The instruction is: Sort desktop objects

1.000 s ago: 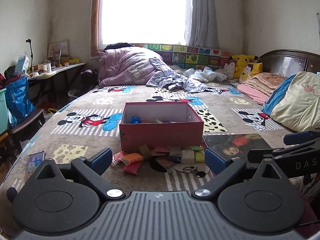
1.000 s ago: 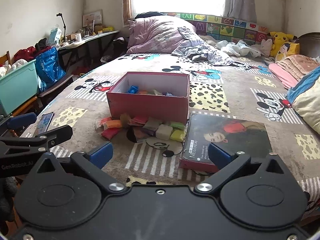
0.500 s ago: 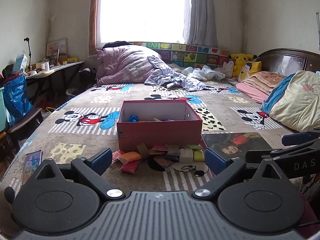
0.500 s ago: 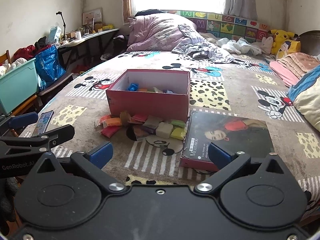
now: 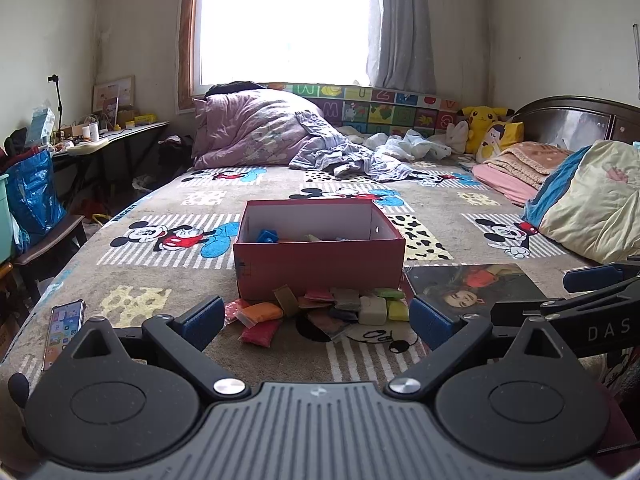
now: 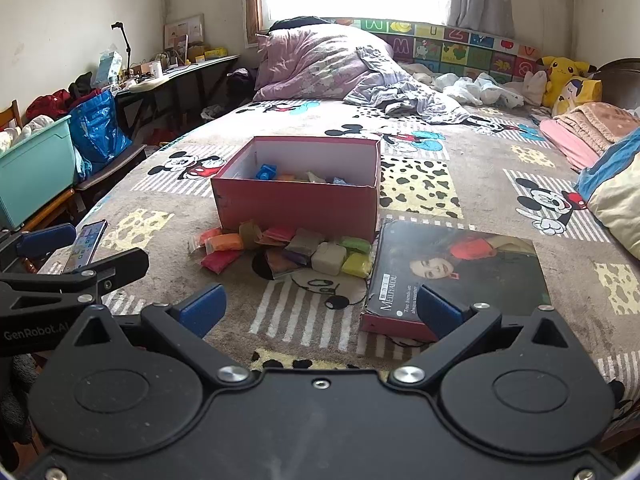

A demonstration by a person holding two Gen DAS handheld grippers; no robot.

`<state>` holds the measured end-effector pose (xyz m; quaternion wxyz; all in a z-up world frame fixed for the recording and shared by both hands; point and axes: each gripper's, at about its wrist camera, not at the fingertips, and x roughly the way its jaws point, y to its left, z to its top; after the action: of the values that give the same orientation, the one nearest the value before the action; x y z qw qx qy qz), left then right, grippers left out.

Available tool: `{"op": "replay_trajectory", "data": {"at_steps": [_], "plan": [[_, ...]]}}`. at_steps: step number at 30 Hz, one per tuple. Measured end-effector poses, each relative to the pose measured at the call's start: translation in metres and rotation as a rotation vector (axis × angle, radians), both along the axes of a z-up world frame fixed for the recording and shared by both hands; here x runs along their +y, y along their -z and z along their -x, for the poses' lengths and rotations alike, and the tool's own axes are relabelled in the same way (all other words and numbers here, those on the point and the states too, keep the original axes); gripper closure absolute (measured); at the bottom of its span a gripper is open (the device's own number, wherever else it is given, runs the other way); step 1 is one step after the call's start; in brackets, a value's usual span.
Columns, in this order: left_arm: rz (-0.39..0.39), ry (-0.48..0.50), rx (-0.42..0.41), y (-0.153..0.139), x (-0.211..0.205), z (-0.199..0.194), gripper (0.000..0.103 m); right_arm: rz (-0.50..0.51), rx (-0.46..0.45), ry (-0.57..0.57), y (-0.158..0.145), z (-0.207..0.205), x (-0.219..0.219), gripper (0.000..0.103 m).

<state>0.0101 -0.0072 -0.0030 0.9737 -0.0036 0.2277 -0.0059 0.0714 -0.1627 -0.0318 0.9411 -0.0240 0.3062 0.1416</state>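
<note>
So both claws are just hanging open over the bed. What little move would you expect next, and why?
Probably the left claw eases forward and down toward the orange packet at the near edge of the pile. Both claws are open and empty, the packets lie loose on the blanket just in front of the red box, and the box already holds a few things, so it looks like the place they go.

We see our right gripper (image 6: 320, 312) spread wide above the near edge of the bed (image 6: 460, 152). A red box (image 6: 296, 202) sits mid-bed, small coloured packets (image 6: 288, 246) heaped against its near wall, a book (image 6: 456, 272) just beside them.
</note>
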Motion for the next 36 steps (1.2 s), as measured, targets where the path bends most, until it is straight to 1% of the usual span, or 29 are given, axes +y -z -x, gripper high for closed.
{"op": "replay_trajectory", "data": {"at_steps": [29, 36], "plan": [[-0.004, 0.003, 0.009, 0.007, -0.003, -0.001, 0.004, -0.005, 0.012, 0.002, 0.004, -0.002, -0.002, 0.001], [0.002, 0.015, 0.029, 0.015, -0.002, -0.01, 0.004, 0.0, 0.027, 0.008, 0.01, -0.009, -0.001, 0.001]]}}
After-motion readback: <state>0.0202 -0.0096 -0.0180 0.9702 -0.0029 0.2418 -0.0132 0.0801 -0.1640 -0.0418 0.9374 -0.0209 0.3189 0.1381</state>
